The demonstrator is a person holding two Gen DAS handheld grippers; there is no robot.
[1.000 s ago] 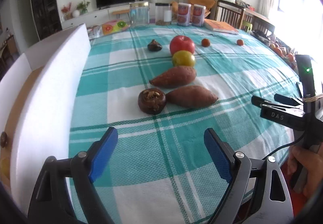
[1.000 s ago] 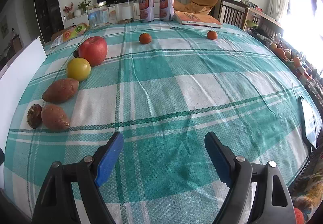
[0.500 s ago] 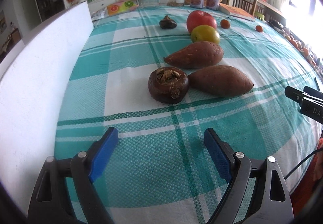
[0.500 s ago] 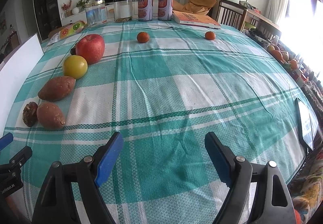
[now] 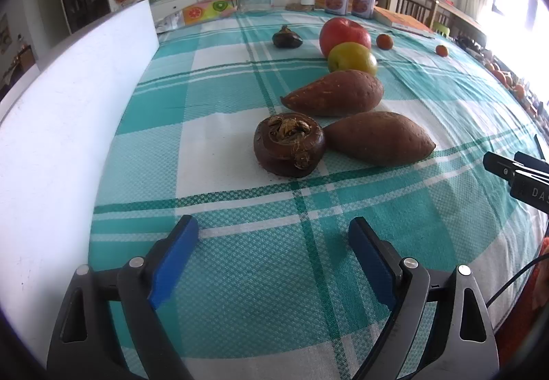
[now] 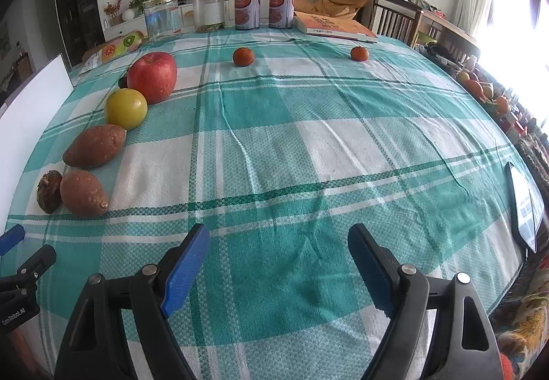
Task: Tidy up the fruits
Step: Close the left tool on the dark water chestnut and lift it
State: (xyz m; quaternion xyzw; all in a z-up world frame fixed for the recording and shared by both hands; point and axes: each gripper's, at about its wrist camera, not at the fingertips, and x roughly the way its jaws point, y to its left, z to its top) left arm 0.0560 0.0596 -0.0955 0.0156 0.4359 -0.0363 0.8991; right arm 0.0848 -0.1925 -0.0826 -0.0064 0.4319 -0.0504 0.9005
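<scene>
fruits sit in a loose row on the teal/white checked tablecloth (image 6: pixel 308 146), left part of the table. going l to r in the right wrist view: white board (image 5: pixel 68 126) along the far left edge, then dark water chestnut (image 5: pixel 290 149) touching the near sweet potato (image 5: pixel 379 138); 2nd sweet potato (image 5: pixel 338 92) just behind, w/ yellow apple (image 5: pixel 352 58) and red apple (image 5: pixel 344 35) close together behind that. another dark chestnut (image 5: pixel 287 38) lies apart, left of the red apple in the left wrist view. further right, 2 small oranges (image 6: pixel 243 56) (image 6: pixel 359 54), well apart from each other. tablet (image 6: pixel 523 205) at the right edge. jars + 2 cans (image 6: pixel 246 7) along the back.

left gripper (image 5: pixel 272 254) low over the cloth just short of the near chestnut, blue pads (image 5: pixel 175 254) spread wide, nothing between. right gripper (image 6: pixel 278 260) over bare cloth mid-table, also spread wide, holding nothing.
</scene>
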